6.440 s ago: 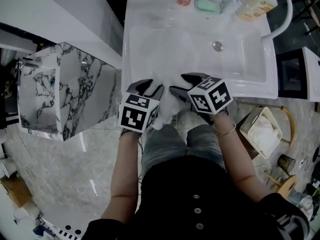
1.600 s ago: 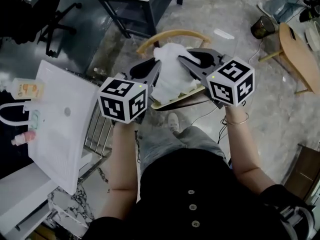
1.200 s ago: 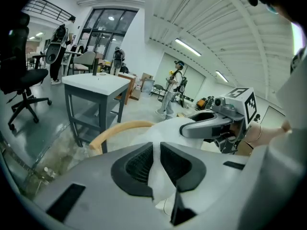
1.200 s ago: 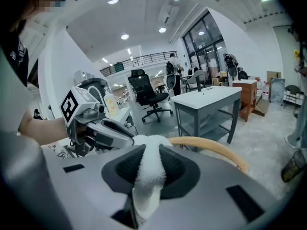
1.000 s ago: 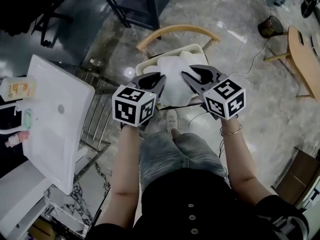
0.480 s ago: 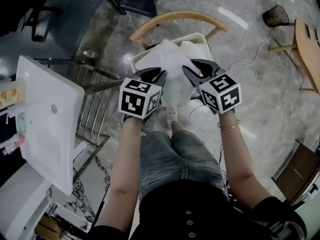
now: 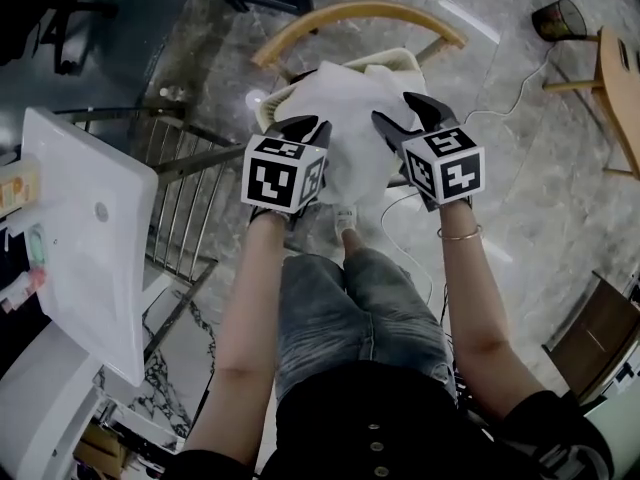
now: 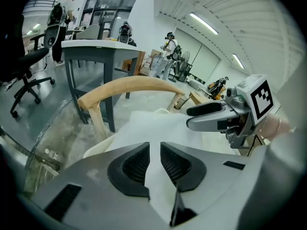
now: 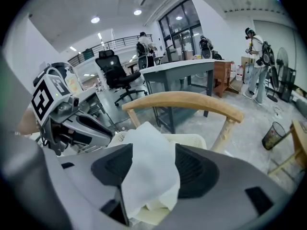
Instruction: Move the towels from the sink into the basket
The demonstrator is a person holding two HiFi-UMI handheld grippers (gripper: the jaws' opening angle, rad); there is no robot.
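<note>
A white towel [image 7: 345, 118] hangs spread between both grippers, just above a cream basket [image 7: 400, 60] that stands on a wooden chair [image 7: 350, 13]. My left gripper [image 7: 308, 130] is shut on the towel's left edge; in the left gripper view the cloth [image 8: 158, 128] runs through the narrow gap of that gripper [image 8: 154, 150]. My right gripper [image 7: 400, 118] is shut on the right edge, with a bunched fold [image 9: 151, 152] filling its jaws [image 9: 153, 164]. The basket's rim [image 9: 189, 140] shows behind the fold. The towel hides most of the basket's inside.
The white sink [image 7: 80, 238] stands at the left on a metal rack [image 7: 190, 218]. A cable [image 7: 500, 98] lies on the marble floor, with a dark bin [image 7: 560, 16] and a wooden stool [image 7: 620, 88] at the right. A grey desk [image 8: 96, 47] and people stand far behind.
Both grippers have come down with the towel, from in front of the chair to just over the basket. The towel has spread wider between them.
</note>
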